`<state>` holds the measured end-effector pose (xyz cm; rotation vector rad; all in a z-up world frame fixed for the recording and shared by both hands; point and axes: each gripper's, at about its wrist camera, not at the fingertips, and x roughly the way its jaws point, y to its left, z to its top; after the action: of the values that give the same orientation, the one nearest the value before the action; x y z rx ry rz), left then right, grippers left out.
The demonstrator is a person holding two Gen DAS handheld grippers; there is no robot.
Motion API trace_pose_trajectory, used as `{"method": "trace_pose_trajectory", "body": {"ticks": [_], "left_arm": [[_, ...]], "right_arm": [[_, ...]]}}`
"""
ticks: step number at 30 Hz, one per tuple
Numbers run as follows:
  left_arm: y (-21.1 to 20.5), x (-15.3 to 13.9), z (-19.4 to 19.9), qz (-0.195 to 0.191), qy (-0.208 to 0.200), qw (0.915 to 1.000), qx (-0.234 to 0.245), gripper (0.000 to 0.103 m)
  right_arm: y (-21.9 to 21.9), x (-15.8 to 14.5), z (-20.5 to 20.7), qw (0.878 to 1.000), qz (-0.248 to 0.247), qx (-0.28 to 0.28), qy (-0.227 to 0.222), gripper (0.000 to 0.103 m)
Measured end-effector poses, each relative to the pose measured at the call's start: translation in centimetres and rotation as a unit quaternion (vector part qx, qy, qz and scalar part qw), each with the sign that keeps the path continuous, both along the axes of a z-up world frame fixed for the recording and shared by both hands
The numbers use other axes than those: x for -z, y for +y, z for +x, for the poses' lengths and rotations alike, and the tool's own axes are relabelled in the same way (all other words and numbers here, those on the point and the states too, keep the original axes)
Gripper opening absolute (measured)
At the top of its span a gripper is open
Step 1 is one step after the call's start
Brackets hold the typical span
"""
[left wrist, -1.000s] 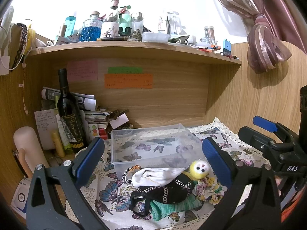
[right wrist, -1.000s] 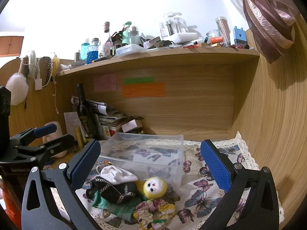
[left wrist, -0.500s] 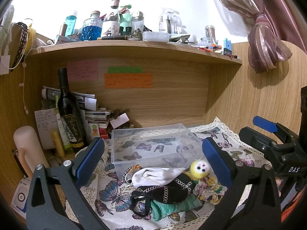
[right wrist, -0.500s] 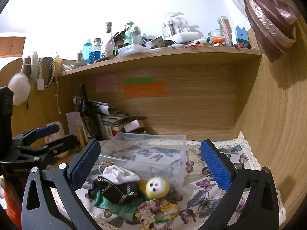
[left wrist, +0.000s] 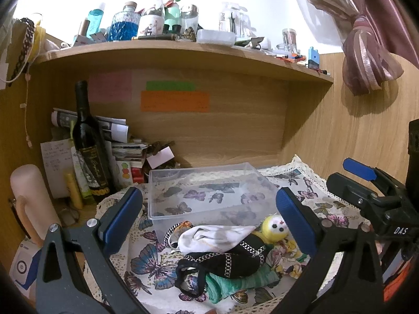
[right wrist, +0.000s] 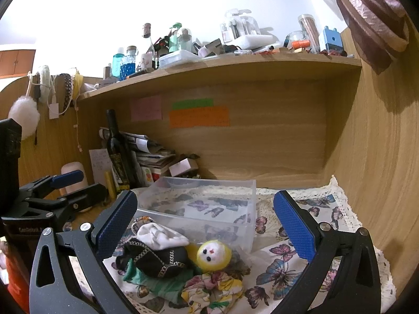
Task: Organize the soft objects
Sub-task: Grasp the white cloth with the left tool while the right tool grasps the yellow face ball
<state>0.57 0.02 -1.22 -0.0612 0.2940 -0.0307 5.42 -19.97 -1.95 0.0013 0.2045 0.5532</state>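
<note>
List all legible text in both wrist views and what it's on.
"DAS" – on the body of the right gripper, seen from the left wrist view.
Left gripper body: white lettering, too blurred to read.
Wine bottle label: gold script, unreadable.
Orange sticky note, green note, pink note: writing too faint.
White handwritten sheet: too small.
Shelf bottles: labels unreadable.
</note>
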Motion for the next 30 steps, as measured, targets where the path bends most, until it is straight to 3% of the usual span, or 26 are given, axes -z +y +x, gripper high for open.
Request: {"method": "trace_pose_trajectory", "body": {"ticks": [5, 8, 10, 14, 18, 21, 23, 28, 30], "left_arm": [[0.4, 1.7, 1.0, -0.001, 0.030, 0.9995, 0.011, 0.102], [0.7, 3.5, 2.0, -0.005, 0.061, 0.9981, 0.005, 0.082], [1.2, 4.9, 3.0, -0.016, 0.088, 0.9960, 0.000, 0.080], [2.1, 6.7, 4.6, -0.042, 0.124, 0.9914, 0.004, 0.065], [1.1, 6.7, 5.6, -0.043, 0.132, 0.9896, 0.037, 0.064], [-0.7, 6.7, 6.4, -0.024, 0.139, 0.9880, 0.063, 0.064], [-1.8, 7.4, 7.4, -0.014, 0.159, 0.9846, 0.071, 0.071], [-1.9, 9.5, 9.4, -0.012, 0.206, 0.9766, 0.059, 0.069], [-1.8, 9.4, 9.5, -0.014, 0.202, 0.9777, 0.056, 0.065]], "right_arm": [[0.1, 1.5, 1.2, 1.000, -0.013, -0.006, 0.022, 0.103], [0.3, 2.8, 2.0, 0.999, -0.029, -0.009, 0.043, 0.102], [0.5, 3.7, 2.5, 0.998, -0.039, -0.011, 0.058, 0.097], [0.6, 5.5, 3.8, 0.994, -0.053, -0.023, 0.095, 0.081], [0.6, 6.6, 5.1, 0.989, -0.058, -0.034, 0.129, 0.067], [0.8, 7.1, 5.9, 0.987, -0.064, -0.036, 0.141, 0.065], [1.0, 7.5, 6.1, 0.986, -0.067, -0.042, 0.147, 0.065], [1.5, 8.4, 6.4, 0.983, -0.078, -0.053, 0.160, 0.058], [1.7, 8.8, 6.7, 0.981, -0.088, -0.054, 0.166, 0.053]]}}
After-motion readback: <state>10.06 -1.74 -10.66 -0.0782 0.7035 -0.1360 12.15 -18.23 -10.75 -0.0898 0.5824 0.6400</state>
